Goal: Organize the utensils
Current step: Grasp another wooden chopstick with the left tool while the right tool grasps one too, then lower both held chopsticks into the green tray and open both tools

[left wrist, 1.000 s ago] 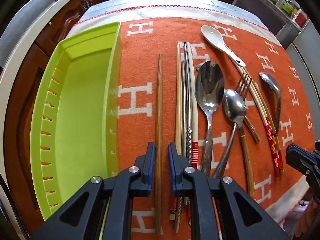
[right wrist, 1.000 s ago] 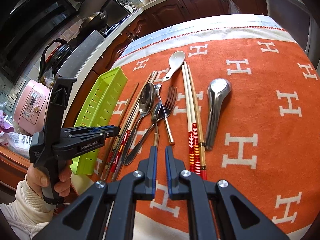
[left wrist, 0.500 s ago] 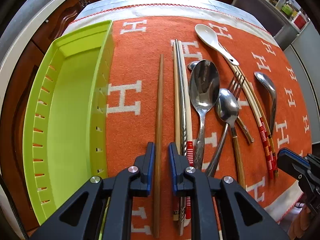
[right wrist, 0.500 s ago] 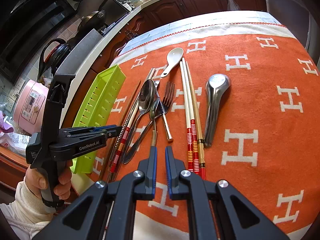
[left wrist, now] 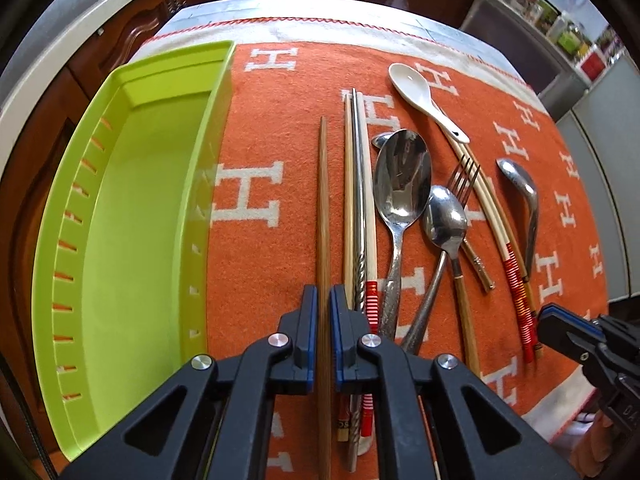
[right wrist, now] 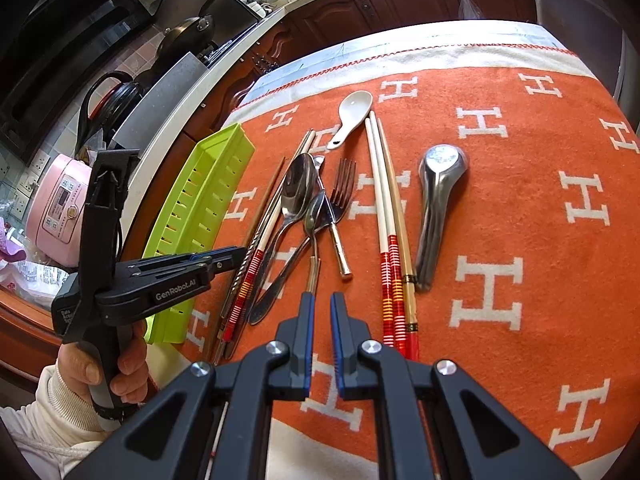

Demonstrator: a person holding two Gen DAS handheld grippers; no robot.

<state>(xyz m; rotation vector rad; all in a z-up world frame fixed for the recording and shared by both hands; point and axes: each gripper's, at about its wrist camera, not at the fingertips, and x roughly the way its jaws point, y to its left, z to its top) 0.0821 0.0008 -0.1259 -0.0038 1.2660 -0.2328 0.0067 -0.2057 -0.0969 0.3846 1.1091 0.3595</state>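
Pinching brown chopstick [left wrist: 322, 200] w/ left tool [left wrist: 323, 300], tray [left wrist: 120, 208] beside.

- The orange cloth [right wrist: 500, 208] carries many white "H" letters, repeated over its whole surface.
- The left gripper [right wrist: 236, 254] has "GenRobot.AI" in white on its black side.
- A small label on its handle is too blurred to read.

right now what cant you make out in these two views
- Left wrist view: near end of the brown chopstick, behind the left gripper.
- Left wrist view: ends of the metal chopstick bundle, behind the same gripper.
- Right wrist view: green tray interior, seen edge-on.
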